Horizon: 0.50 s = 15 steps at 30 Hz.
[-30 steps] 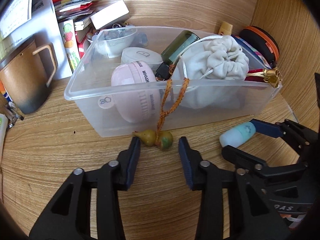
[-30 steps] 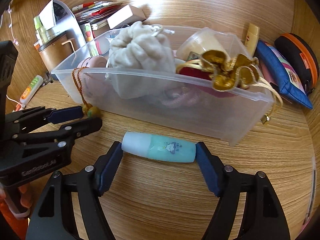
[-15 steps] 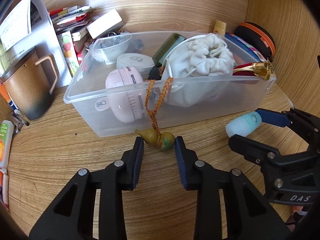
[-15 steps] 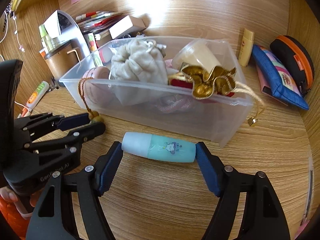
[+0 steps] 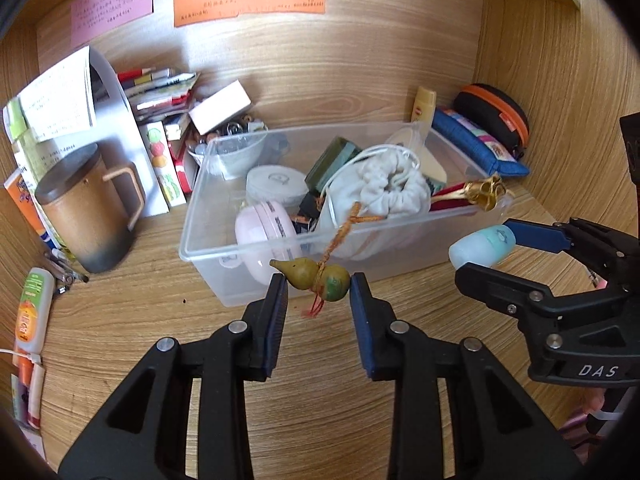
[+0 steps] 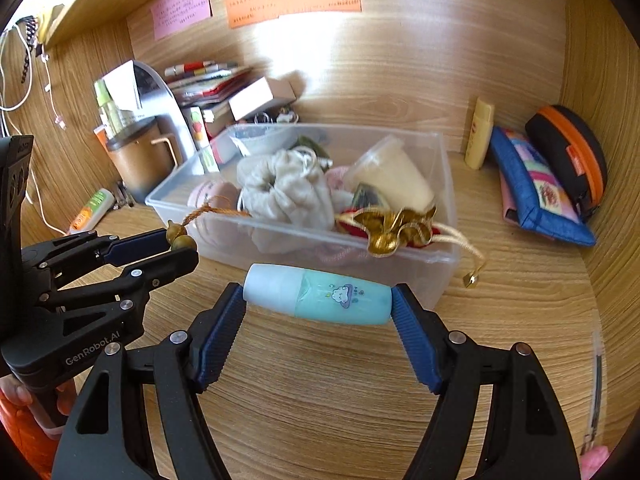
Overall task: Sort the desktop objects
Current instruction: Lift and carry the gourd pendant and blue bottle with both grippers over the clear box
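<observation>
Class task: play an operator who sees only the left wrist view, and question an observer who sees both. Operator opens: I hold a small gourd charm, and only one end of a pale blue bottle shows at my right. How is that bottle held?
Observer: The right gripper clamps the mint bottle end to end, lying crosswise between its fingers.
Operator: Any marking on it?
Observer: A small cloud picture on the green part; the cap end is white.
Operator: Is the gourd charm in my left gripper free of the clear bin?
Observer: No. Its orange cord runs back over the bin's rim.
</observation>
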Available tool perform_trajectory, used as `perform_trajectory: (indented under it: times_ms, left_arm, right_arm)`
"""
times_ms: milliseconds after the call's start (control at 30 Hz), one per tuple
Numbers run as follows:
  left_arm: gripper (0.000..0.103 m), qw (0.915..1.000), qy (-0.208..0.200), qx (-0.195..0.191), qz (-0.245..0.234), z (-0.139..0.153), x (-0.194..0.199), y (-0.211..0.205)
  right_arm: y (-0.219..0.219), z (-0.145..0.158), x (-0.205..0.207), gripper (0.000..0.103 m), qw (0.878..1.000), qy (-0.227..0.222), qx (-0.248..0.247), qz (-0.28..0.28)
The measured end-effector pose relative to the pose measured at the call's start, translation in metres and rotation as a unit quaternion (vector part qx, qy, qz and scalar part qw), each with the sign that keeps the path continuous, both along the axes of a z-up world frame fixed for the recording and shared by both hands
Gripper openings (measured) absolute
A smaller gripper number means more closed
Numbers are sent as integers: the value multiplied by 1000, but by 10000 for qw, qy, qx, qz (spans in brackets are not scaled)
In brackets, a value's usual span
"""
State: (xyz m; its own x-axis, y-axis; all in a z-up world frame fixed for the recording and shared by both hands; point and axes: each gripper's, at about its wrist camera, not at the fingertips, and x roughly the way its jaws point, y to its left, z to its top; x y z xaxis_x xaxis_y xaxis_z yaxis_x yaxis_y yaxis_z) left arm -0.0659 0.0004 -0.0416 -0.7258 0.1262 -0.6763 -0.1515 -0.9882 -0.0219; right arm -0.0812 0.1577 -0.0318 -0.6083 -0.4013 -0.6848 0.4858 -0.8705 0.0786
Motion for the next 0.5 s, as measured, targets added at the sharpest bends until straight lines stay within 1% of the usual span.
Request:
perform_trajectory:
  times_ms: [333,467,500]
  left_arm:
    - [31,9996,296,13,-36,25,-4,-2]
    - [31,9991,288,275,-177,31,-11,-6]
    - [31,9990,295,286,-170,33,-14,-7]
  right_arm:
    - [10,27,-4,71,9994,309,-119,-57]
    - [14,32,-8,71,9992,372,-151,-77]
    - [14,33,-10,71,9991,382,-156,-86]
